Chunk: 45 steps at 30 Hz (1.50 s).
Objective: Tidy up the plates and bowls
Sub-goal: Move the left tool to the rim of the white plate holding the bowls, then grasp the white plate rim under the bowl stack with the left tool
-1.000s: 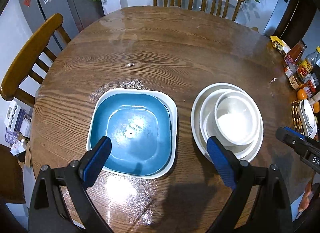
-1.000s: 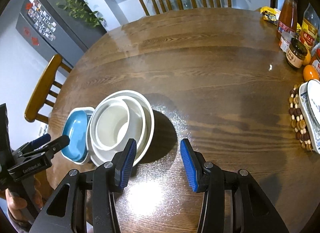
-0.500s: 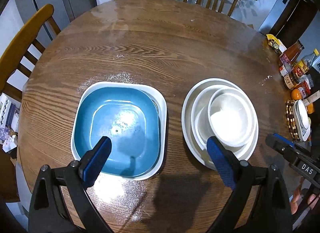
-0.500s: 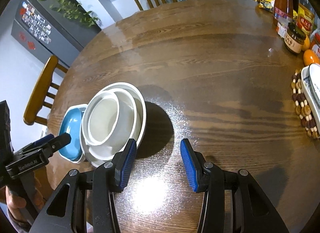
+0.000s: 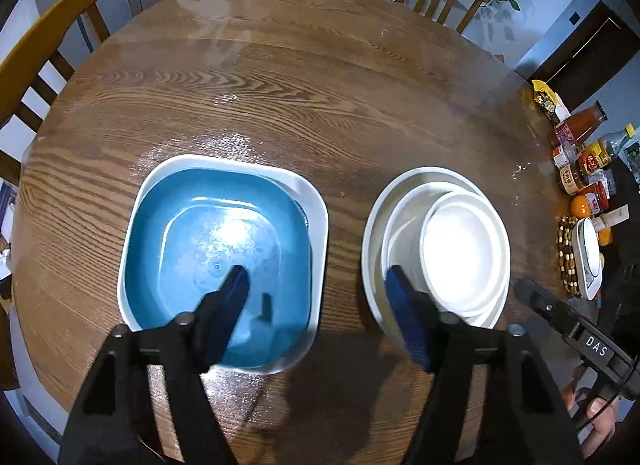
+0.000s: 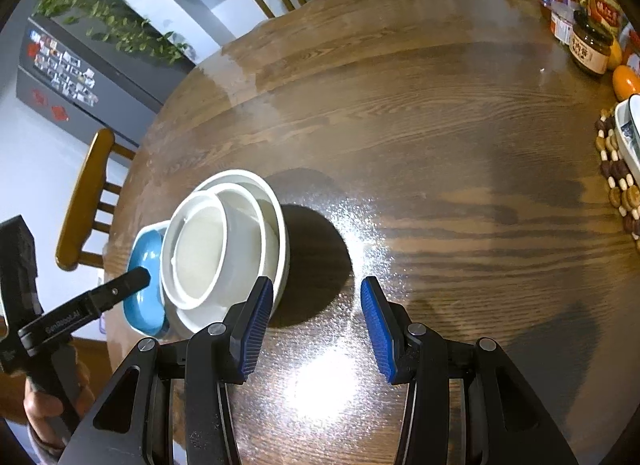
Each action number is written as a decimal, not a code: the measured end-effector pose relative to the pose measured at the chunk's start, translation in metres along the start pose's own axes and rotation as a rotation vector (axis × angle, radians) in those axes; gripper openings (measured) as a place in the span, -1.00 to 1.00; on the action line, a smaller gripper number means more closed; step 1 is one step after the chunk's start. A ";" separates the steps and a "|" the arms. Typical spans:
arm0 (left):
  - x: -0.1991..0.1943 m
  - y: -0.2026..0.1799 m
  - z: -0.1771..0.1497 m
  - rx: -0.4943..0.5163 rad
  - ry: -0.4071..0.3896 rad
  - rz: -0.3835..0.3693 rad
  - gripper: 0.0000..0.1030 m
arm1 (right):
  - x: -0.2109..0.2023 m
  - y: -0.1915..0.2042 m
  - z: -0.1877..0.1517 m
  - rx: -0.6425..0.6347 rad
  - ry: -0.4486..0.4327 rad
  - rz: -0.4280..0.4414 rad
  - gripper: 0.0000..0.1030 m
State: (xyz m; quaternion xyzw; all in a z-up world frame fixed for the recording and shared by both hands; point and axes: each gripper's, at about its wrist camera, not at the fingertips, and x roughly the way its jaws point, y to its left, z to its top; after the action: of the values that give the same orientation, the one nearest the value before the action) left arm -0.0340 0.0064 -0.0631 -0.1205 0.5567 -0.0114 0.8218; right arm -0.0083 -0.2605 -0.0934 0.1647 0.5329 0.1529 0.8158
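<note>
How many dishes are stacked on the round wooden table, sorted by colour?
Blue square dish: 1
White square dish beneath it: 1
White round dishes, nested: outer plate, middle dish, inner bowl: 3
Total: 5

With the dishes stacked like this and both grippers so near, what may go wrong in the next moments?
1. The small white bowl sits off-centre in the round stack, toward one rim of the white plate; a knock may tip it or make it slide.
2. The left gripper, whose jaws have just been closing with nothing between them, spans the gap between the blue square plate and the white stack, so it may bump either rim.
3. The table looks glossy, so pushed dishes may slide.
</note>
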 end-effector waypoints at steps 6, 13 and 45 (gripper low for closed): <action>0.005 -0.004 0.004 0.015 0.003 0.005 0.18 | 0.007 0.001 0.004 0.008 0.012 0.014 -0.10; 0.013 -0.003 0.011 0.010 0.029 -0.008 -0.06 | 0.010 0.005 0.009 0.000 0.017 0.005 -0.10; 0.028 -0.021 0.013 0.076 0.068 0.004 -0.61 | 0.024 0.016 0.014 0.021 0.029 0.038 -0.53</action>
State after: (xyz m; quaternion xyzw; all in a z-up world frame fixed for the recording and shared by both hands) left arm -0.0090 -0.0155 -0.0802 -0.0875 0.5838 -0.0350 0.8064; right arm 0.0130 -0.2371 -0.1005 0.1811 0.5431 0.1651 0.8031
